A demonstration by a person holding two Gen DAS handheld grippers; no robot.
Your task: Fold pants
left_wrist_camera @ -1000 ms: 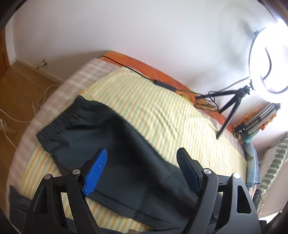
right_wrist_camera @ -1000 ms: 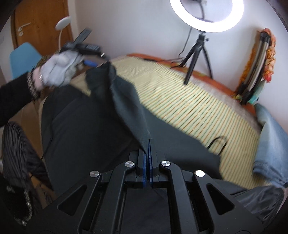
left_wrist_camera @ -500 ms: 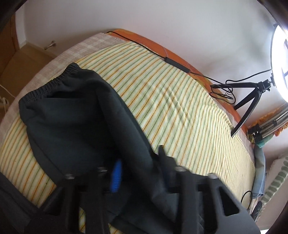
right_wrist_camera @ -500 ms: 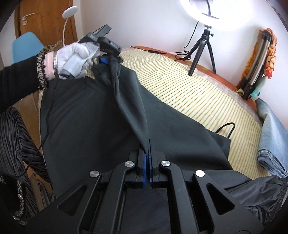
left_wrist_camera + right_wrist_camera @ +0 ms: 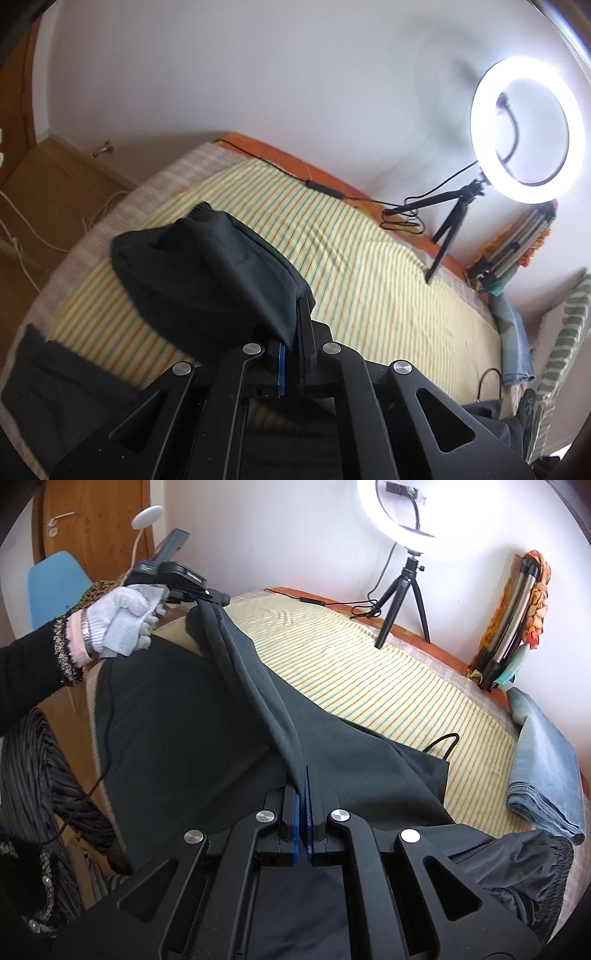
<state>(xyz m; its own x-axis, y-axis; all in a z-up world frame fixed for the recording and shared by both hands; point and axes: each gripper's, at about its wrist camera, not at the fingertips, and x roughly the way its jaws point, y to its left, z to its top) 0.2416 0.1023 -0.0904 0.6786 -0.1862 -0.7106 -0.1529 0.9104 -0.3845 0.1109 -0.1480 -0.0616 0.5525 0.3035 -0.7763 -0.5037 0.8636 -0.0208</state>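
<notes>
Dark pants [image 5: 177, 723] lie across the near side of a bed with a yellow striped cover [image 5: 362, 672]. One edge of the pants is lifted and stretched taut between both grippers. My right gripper [image 5: 302, 775] is shut on the near end of that edge. My left gripper [image 5: 216, 600], held by a gloved hand [image 5: 122, 624], is shut on the far end. In the left wrist view the left gripper [image 5: 293, 325] pinches a bunched fold of the pants [image 5: 207, 273], with the elastic waistband hanging beyond it.
A ring light on a tripod [image 5: 402, 587] stands at the far bed edge, its cable [image 5: 402, 218] trailing over the cover. Folded blue jeans [image 5: 543, 760] lie at the right. Another dark garment [image 5: 517, 871] sits near right. A blue chair [image 5: 55, 583] and wooden door are left.
The left gripper went from wide open above the pants to shut on a fold and lifted it. The right gripper stayed shut and the edge between the two pulled taut.
</notes>
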